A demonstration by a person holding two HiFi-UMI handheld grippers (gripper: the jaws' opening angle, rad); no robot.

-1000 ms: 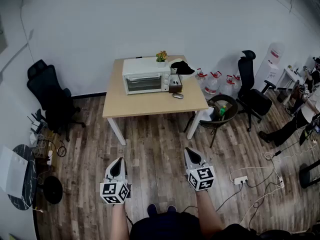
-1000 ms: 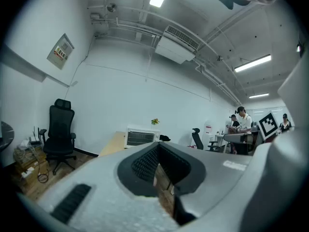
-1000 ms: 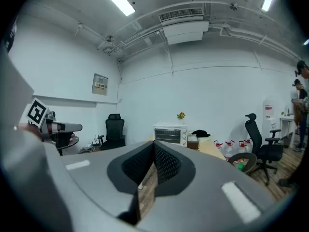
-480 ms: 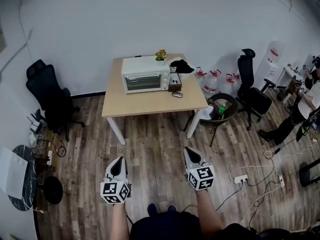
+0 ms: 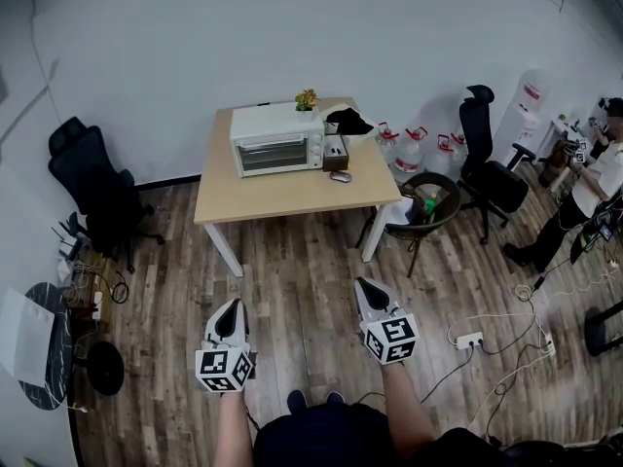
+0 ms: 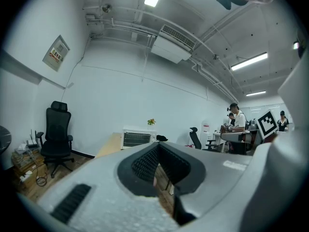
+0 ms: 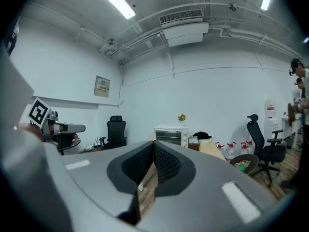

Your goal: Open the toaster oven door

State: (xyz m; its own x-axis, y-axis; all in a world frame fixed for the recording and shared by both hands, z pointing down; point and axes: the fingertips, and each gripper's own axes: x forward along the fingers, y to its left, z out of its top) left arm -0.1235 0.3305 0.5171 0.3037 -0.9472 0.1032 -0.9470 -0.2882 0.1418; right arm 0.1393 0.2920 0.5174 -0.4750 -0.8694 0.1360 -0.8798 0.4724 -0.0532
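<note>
Two jaws pressed together at the tips, with only a slit of wooden floor (image 5: 292, 280) showing lower down between them: that is how we find the left hand-held gripper (image 5: 232, 307), and it holds nothing. The right hand-held gripper (image 5: 362, 286) is the same, jaws closed and empty. We hold both low over the floor, side by side and well apart from the table (image 5: 282, 195), each pointing toward it.

The toaster oven (image 5: 277, 140) sits at the far edge of the table, close to the white wall, with its glass door shut and facing us (its knobs are on the right side of its front). A small potted plant (image 5: 307, 99) shows at its back right corner; we cannot tell whether it stands on the oven or behind it. A dark box (image 5: 336, 152) stands just beside the oven's right side, and a computer mouse (image 5: 339, 176) lies near it on the tabletop. A black office chair (image 5: 97, 188) stands left of the table.
</note>
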